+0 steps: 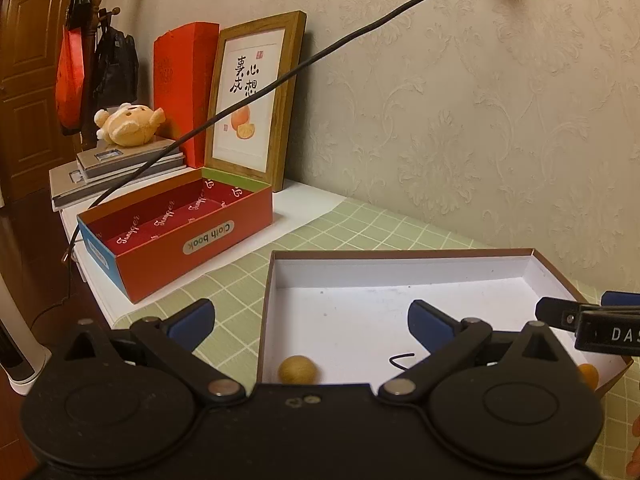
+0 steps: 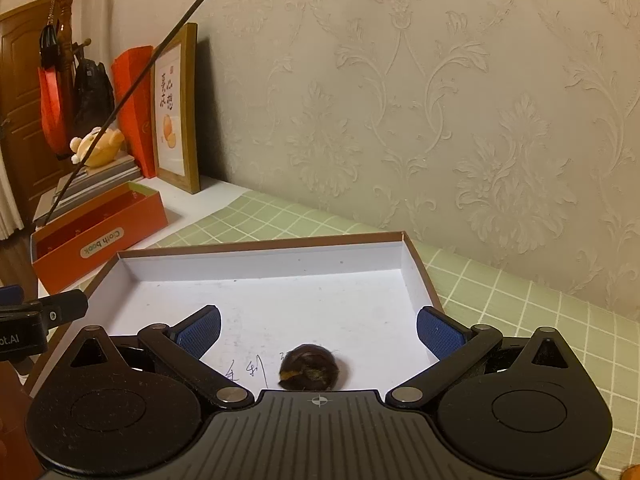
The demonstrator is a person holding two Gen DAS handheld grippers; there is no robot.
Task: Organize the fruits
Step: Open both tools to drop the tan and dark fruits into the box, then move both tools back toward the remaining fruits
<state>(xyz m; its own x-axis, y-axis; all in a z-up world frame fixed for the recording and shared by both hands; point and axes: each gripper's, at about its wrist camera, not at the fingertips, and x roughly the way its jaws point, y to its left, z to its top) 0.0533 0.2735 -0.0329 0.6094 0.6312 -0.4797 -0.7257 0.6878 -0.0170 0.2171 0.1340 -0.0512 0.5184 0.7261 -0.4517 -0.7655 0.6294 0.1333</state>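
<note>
Left wrist view: my left tool gapes wide, holding nothing, above a white-lined box on the tabletop; a tan round fruit lies inside near its left wall. Right wrist view: my right tool likewise spread and empty, a dark brown fruit on the box floor between its fingers.

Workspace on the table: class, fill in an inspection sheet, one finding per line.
Surface: green checked tablecloth, partly covered.
Job's things: white shallow box holds a tan round fruit and a dark round fruit; an orange fruit sits at its right corner.
Clutter: open red box, framed picture, plush toy on stacked books.
Grippers: left gripper and right gripper open, holding nothing, above the white box.
Cables: black cable crosses overhead.
Surroundings: patterned wallpaper, wooden door, coat rack with bags.
</note>
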